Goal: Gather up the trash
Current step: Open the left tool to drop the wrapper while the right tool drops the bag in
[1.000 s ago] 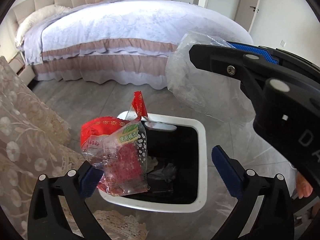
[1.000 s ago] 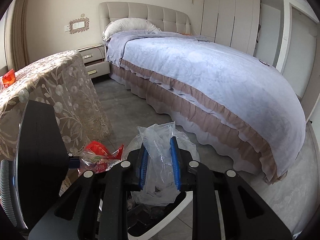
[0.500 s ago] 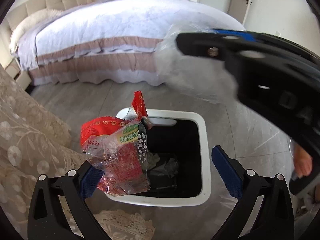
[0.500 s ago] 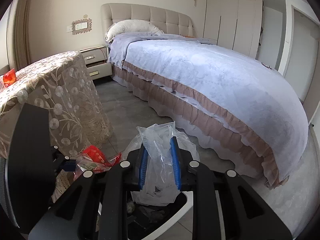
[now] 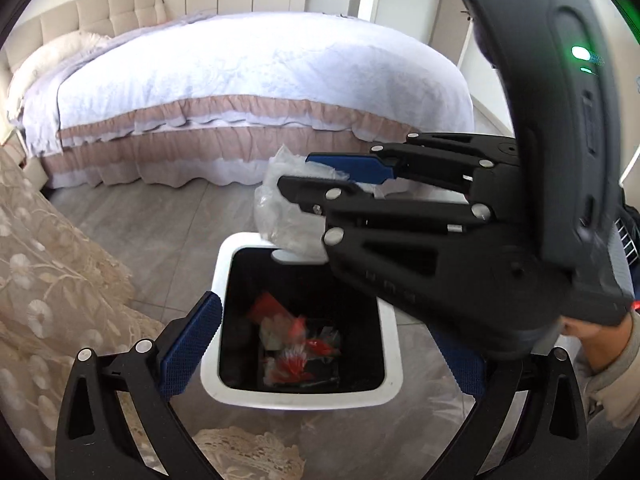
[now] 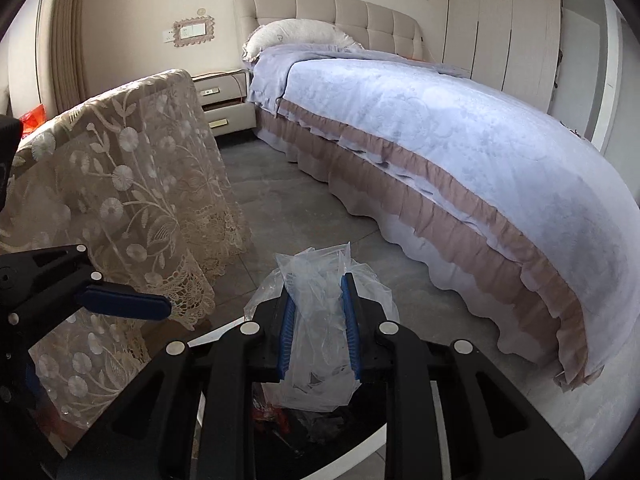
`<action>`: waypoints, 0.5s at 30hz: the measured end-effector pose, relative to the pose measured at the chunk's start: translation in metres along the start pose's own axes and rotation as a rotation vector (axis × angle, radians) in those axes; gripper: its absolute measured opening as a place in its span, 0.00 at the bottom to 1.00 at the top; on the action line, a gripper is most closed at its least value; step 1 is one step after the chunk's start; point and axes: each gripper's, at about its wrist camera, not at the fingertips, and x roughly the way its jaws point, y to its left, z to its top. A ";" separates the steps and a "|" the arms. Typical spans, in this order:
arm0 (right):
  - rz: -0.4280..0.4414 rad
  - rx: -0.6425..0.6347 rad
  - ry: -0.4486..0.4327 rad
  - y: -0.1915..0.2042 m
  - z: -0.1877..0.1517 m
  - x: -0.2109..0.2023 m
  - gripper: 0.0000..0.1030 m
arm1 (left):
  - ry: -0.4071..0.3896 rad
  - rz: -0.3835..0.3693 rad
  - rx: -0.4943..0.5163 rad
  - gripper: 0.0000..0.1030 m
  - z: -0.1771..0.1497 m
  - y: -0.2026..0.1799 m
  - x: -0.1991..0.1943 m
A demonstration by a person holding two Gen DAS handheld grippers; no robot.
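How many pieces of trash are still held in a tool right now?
1: the clear plastic bag is clamped in the right tool above the bin. The left tool is open and holds nothing; red wrappers lie inside the bin.

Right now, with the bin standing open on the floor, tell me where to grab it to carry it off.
Take the bin by its white rim, from above, one finger inside the opening and one outside. The rim is a thin, flat frame facing straight up with the lid off. The near edge is the barest; the far edge lies under the clear bag that the right gripper holds.
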 end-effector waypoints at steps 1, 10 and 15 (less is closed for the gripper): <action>0.003 0.000 -0.001 -0.001 -0.001 0.000 0.23 | 0.002 0.005 -0.005 0.96 0.001 0.002 0.001; 0.069 -0.026 0.033 0.003 -0.004 0.010 0.24 | -0.006 0.074 0.011 0.96 0.002 0.008 0.001; 0.108 -0.032 0.072 0.008 -0.007 0.021 0.30 | 0.012 0.096 0.027 0.96 -0.003 0.011 -0.002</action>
